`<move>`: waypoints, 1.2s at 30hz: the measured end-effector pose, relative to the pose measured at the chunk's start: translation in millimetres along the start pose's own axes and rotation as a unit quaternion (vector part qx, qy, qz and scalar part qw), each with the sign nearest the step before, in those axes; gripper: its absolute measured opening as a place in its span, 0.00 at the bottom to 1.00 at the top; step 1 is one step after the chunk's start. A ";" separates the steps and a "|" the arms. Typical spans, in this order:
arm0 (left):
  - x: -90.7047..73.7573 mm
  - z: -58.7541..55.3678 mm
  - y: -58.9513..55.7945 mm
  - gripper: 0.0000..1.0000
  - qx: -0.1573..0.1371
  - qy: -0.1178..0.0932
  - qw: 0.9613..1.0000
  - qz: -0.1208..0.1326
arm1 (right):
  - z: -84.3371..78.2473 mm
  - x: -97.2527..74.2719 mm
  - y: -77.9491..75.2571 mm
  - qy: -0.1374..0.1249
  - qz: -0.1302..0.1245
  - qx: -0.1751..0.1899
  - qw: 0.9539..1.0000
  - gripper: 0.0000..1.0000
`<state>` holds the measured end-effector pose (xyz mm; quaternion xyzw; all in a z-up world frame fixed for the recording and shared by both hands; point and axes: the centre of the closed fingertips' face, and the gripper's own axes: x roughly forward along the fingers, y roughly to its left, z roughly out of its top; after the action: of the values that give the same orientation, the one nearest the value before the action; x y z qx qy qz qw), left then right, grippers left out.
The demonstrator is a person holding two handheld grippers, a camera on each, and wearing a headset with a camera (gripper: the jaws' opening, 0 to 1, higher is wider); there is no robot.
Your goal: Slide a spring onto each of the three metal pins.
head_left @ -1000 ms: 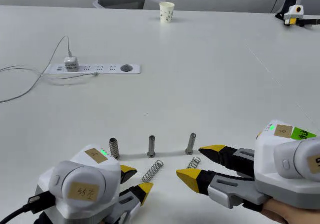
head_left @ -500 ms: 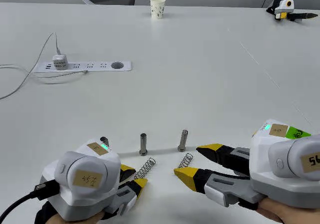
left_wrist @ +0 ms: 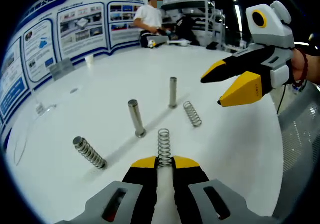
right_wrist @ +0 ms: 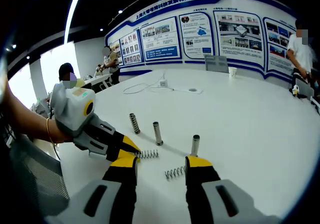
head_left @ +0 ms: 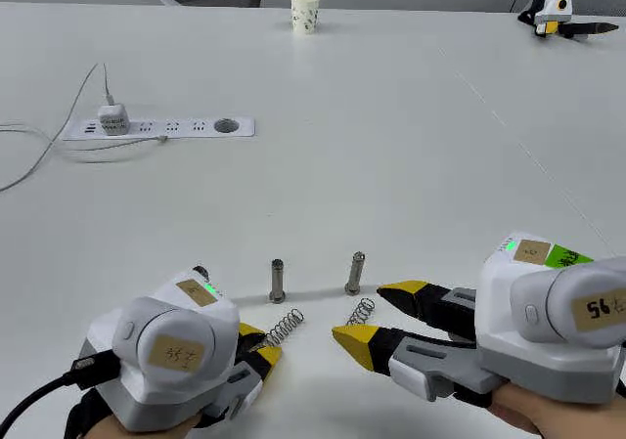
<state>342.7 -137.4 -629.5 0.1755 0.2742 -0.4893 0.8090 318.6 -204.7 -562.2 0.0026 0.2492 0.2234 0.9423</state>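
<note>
Jaws on my left gripper nip a spring near the middle pin; my right gripper gapes wide. Next, I'd lift and thread it on.

Of 3 grey metal pins, the left pin is sleeved by a coiled spring; the middle pin and right pin are bare. 2 silver wire springs are laid flat: the near spring apparently gripped endwise, the far spring free.

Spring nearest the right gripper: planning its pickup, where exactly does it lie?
In the head view the spring lies on the table just in front of the rightmost pin, close to the right gripper's open jaws.
</note>
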 end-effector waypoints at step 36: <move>-63.0 61.8 -7.7 0.10 -0.029 -0.182 0.983 0.019 | 50.2 7.6 29.5 -0.080 0.076 0.163 0.980 0.30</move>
<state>329.3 -131.3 -542.2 0.0648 0.1330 -0.4896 0.8593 335.8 -169.6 -518.4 0.1929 0.2047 0.2494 0.9266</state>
